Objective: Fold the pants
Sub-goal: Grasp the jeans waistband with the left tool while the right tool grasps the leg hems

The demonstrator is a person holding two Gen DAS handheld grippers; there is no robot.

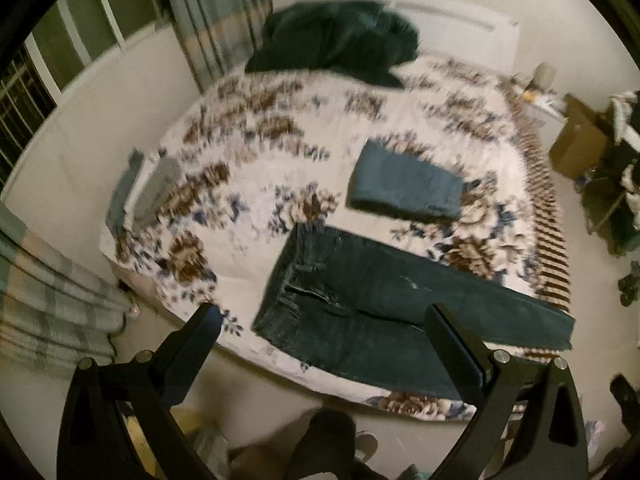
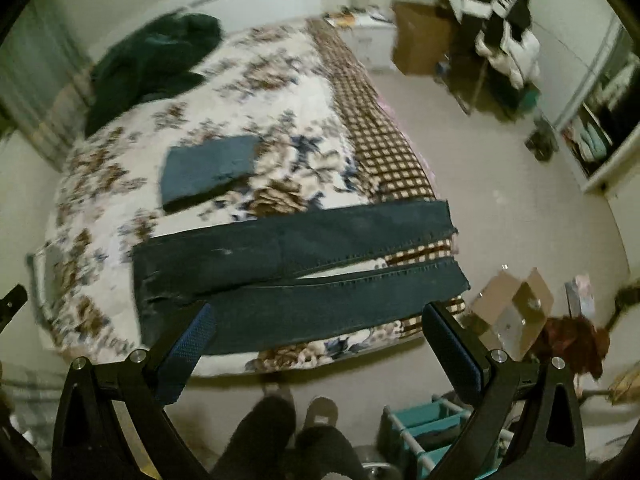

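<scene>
**Jeans lie flat along the bed's near edge, both hand-held grippers wide and empty above them**

The jeans [image 1: 360, 296] lie spread on the bed [image 1: 248, 184], close to its near edge, where the person stands. Their long axis runs along that edge: the waistband sits toward the person's left and the two legs stretch away to the right, ending at the hems near the bed's right edge, over the checked border. The legs lie side by side with a narrow gap opening between them toward the hems.

The left hand-held gripper [image 1: 324, 324] hangs above the waistband end, fingers spread wide, holding nothing. The right hand-held gripper [image 2: 320, 320] hangs above the near leg, toward the hems, also spread wide and empty. Neither touches the cloth, as far as the views show; both frames are motion-blurred, so fine contact is hard to judge.

So each end of the jeans [image 2: 296, 264] has its own nearer hand: left for the waist, right for the hems. The likely first fold is lengthwise, one leg laid over the other, which would call for both grippers to pinch the near side seam and carry it toward the far leg, across the long axis.

Farther in on the bed, a folded pair [image 1: 404, 188] lies well apart from the jeans, toward the middle. A dark heap of clothes [image 1: 340, 40] sits at the far edge, and two smaller folded pieces [image 1: 156, 188] lie by the left edge.
</scene>
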